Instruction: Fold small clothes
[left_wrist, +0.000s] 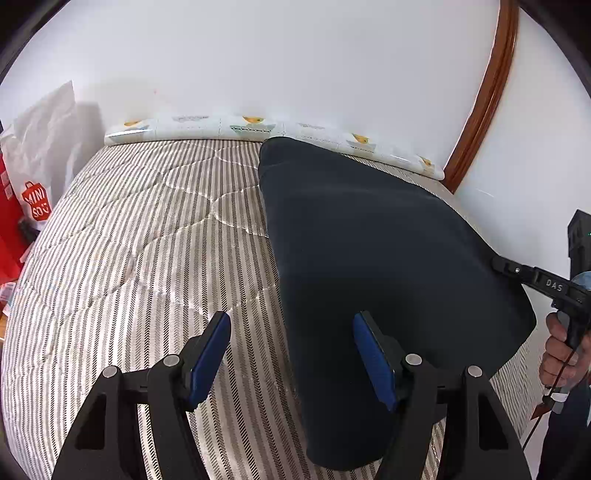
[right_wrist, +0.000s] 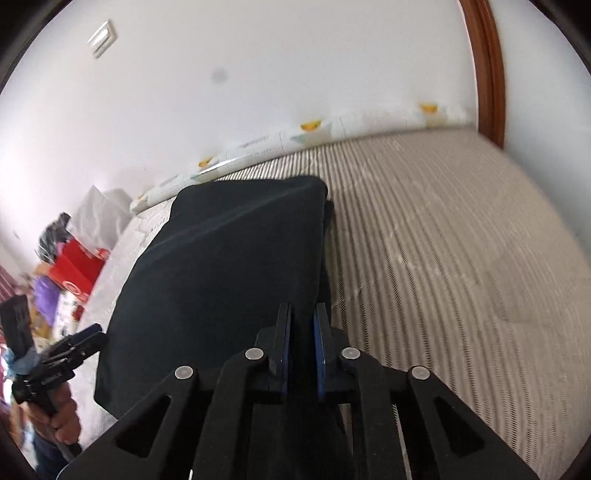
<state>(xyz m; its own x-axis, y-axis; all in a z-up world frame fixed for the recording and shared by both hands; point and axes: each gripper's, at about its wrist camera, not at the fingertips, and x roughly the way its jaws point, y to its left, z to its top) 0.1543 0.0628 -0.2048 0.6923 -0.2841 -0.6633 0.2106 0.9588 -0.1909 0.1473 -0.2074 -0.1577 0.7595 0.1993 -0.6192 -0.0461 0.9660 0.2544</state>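
A dark folded garment (left_wrist: 369, 266) lies on the striped bed (left_wrist: 147, 240), its edge pinched in the closed right hand-held gripper (right_wrist: 302, 332), while the left hand-held gripper (left_wrist: 291, 354) hovers open and empty; carry the edge across evenly, keeping layers aligned

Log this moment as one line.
left gripper: open, empty | right gripper: shut on dark navy cloth garment edge | garment on striped quilted mattress

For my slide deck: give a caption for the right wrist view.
Right gripper clamps the dark folded garment on the striped mattress.
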